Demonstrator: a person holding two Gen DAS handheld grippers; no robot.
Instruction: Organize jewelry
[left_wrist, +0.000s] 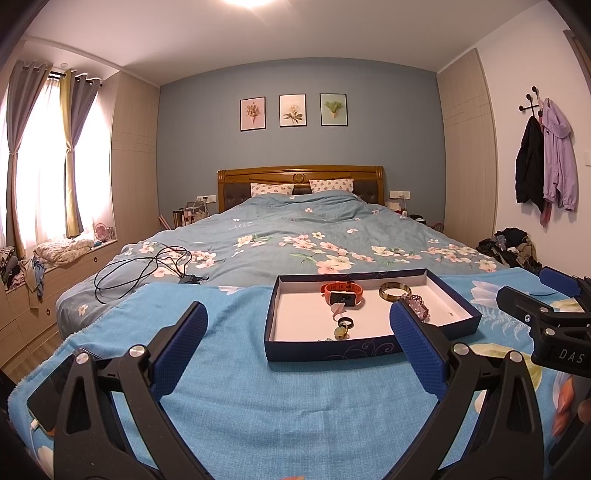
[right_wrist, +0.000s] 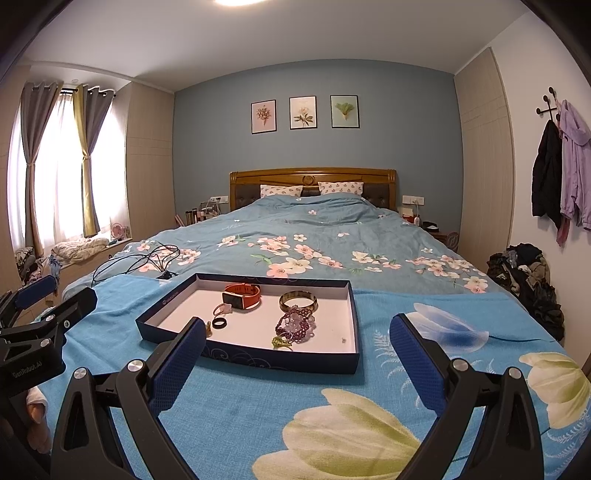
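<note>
A shallow navy box (left_wrist: 334, 352) (right_wrist: 255, 360) with a white floor lies on a blue towel at the foot of the bed. In it lie an orange smartwatch (left_wrist: 341, 292) (right_wrist: 242, 295), a dark bangle (left_wrist: 394, 291) (right_wrist: 297, 301), a purple bead bracelet (left_wrist: 419, 308) (right_wrist: 297, 325), a black ring (left_wrist: 346, 323) (right_wrist: 218, 322), a green ring (left_wrist: 340, 334), a pink piece (left_wrist: 338, 308) and a green bead piece (right_wrist: 280, 342). My left gripper (left_wrist: 299, 325) is open and empty just in front of the box. My right gripper (right_wrist: 297, 338) is open and empty at the box's near right.
The blue towel (left_wrist: 240, 406) (right_wrist: 229, 406) covers the bed's foot. A black cable (left_wrist: 147, 269) lies on the floral duvet to the left. A clothes pile (right_wrist: 528, 273) sits on the floor at right. Drawers line the window side.
</note>
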